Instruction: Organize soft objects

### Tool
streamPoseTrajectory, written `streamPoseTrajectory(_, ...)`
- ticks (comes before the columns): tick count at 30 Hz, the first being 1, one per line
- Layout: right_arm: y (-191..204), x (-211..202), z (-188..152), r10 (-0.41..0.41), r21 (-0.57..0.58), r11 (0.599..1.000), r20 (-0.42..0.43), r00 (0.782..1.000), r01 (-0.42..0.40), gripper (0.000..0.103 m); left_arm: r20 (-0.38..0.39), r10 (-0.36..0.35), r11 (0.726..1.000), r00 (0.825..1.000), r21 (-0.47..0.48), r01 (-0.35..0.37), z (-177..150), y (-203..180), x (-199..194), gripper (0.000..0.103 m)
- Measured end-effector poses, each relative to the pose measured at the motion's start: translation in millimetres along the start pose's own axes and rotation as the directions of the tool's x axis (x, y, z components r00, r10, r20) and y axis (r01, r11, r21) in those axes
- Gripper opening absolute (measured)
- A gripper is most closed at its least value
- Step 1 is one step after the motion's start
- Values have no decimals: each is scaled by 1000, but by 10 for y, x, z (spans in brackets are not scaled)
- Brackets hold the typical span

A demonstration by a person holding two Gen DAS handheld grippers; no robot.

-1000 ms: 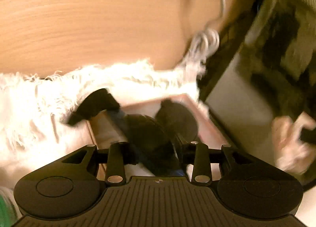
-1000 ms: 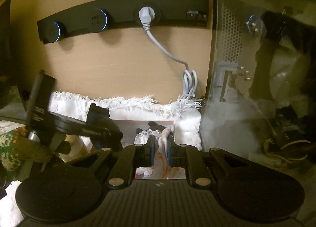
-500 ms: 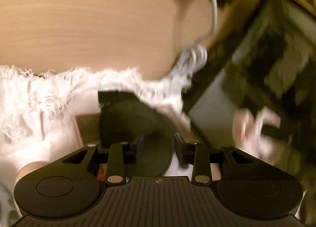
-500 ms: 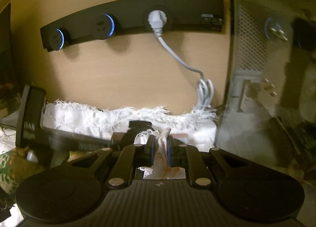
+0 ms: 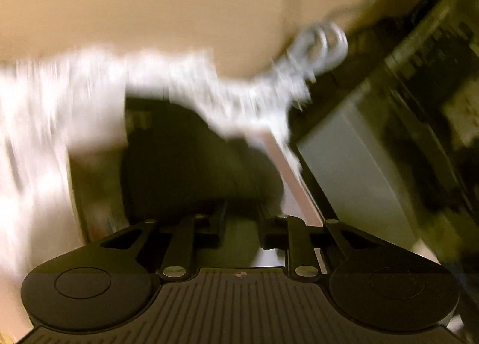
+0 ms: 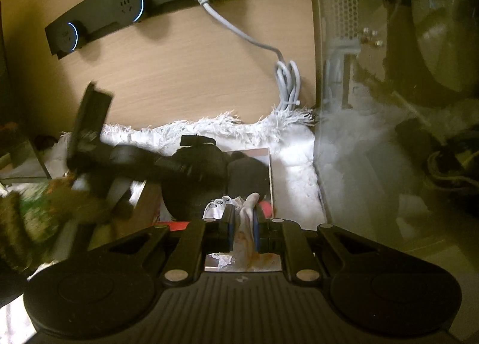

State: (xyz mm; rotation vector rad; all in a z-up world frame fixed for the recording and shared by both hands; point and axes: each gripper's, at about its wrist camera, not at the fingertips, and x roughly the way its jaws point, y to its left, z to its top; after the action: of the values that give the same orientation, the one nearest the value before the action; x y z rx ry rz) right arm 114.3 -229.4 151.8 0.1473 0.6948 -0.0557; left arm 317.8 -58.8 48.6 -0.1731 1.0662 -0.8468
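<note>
My right gripper [image 6: 243, 218] is shut on a white cloth with orange stains [image 6: 245, 242], held above a shiny tray [image 6: 263, 158] on the fringed white mat [image 6: 209, 128]. A black soft pouch [image 6: 194, 182] lies on the tray ahead of it. My left gripper [image 5: 239, 224] is open and empty, just above that black pouch [image 5: 191, 164]; its view is blurred. The left gripper also shows in the right wrist view [image 6: 125, 161], reaching in from the left over the pouch.
A wooden back wall carries a black socket strip [image 6: 134, 8] with a grey plug and bundled cable [image 6: 287, 80]. A glass-sided computer case [image 6: 389, 104] stands at the right. A green patterned soft item [image 6: 27, 218] lies at the left.
My left gripper let go of the black pouch, opened, and keeps moving over it. My right gripper has stayed shut on the cloth and tilted slightly.
</note>
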Motion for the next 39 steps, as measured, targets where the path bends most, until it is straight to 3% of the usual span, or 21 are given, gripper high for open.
streamPoseTrajectory(2, 15, 135, 33, 14, 7, 1000, -39, 999, -14, 12, -52, 21, 999, 998, 33, -19, -152, -8, -28, 19)
streamPoseTrajectory(6, 159, 559, 99, 36, -15, 999, -200, 979, -40, 12, -20, -7, 1000, 1000, 9, 7, -296, -21, -275, 19)
streamPoseTrajectory(11, 330, 1203, 84, -35, -51, 999, -399, 916, 16, 12, 154, -26, 999, 988, -43, 33, -520, 33, -944, 20)
streamPoseTrajectory(14, 316, 1509, 45, -41, -23, 999, -503, 863, 34, 12, 230, 43, 997, 972, -70, -28, -759, 127, -1325, 20)
streamPoseTrajectory(16, 280, 1547, 66, -33, 5, 999, -529, 848, 43, 16, 264, 103, 993, 959, -89, -82, -975, 226, -1589, 20)
streamPoseTrajectory(18, 267, 1418, 137, -28, 9, 999, -511, 859, 38, 28, 288, 138, 986, 948, -129, -104, -1226, 372, -1846, 20)
streamPoseTrajectory(19, 273, 1308, 175, -29, 3, 999, -481, 876, 35, 40, 298, 149, 982, 943, -160, -104, -1362, 461, -1986, 20)
streamPoseTrajectory(20, 287, 1161, 231, -30, -14, 1000, -433, 901, 27, 59, 307, 159, 976, 938, -190, -103, -1491, 548, -2120, 20)
streamPoseTrajectory(22, 329, 884, 343, -30, -55, 998, -320, 947, 13, 74, 316, 198, 961, 928, -251, -120, -1729, 711, -2344, 20)
streamPoseTrajectory(24, 362, 730, 447, -38, -82, 996, -234, 972, 19, 75, 318, 241, 942, 917, -304, -142, -1917, 827, -2501, 20)
streamPoseTrajectory(27, 408, 787, 652, -29, -57, 998, -175, 984, 19, 75, 334, 269, 914, 903, -385, -129, -2127, 987, -2648, 20)
streamPoseTrajectory(30, 481, 1174, 798, 21, 24, 1000, -163, 986, -18, 74, 345, 276, 901, 897, -419, -116, -2241, 1061, -2735, 20)
streamPoseTrajectory(32, 497, 1504, 817, 8, 64, 998, -176, 984, 3, 74, 349, 272, 901, 897, -419, -111, -2270, 1039, -2771, 20)
streamPoseTrajectory(35, 428, 1911, 717, -8, 118, 992, -241, 971, 37, 69, 357, 272, 904, 894, -412, -110, -2295, 969, -2829, 20)
streamPoseTrajectory(36, 429, 1914, 689, -18, 123, 991, -224, 974, 46, 67, 357, 277, 903, 892, -413, -115, -2340, 969, -2861, 20)
streamPoseTrajectory(37, 462, 1855, 670, -6, 118, 993, -215, 977, 32, 53, 357, 283, 902, 890, -416, -120, -2373, 982, -2890, 20)
streamPoseTrajectory(38, 484, 1793, 654, 31, 114, 993, -226, 974, -5, 24, 356, 290, 898, 888, -422, -124, -2400, 996, -2921, 20)
streamPoseTrajectory(39, 493, 1724, 629, 75, 126, 991, -252, 965, -44, 13, 356, 298, 892, 886, -434, -126, -2436, 1031, -2954, 20)
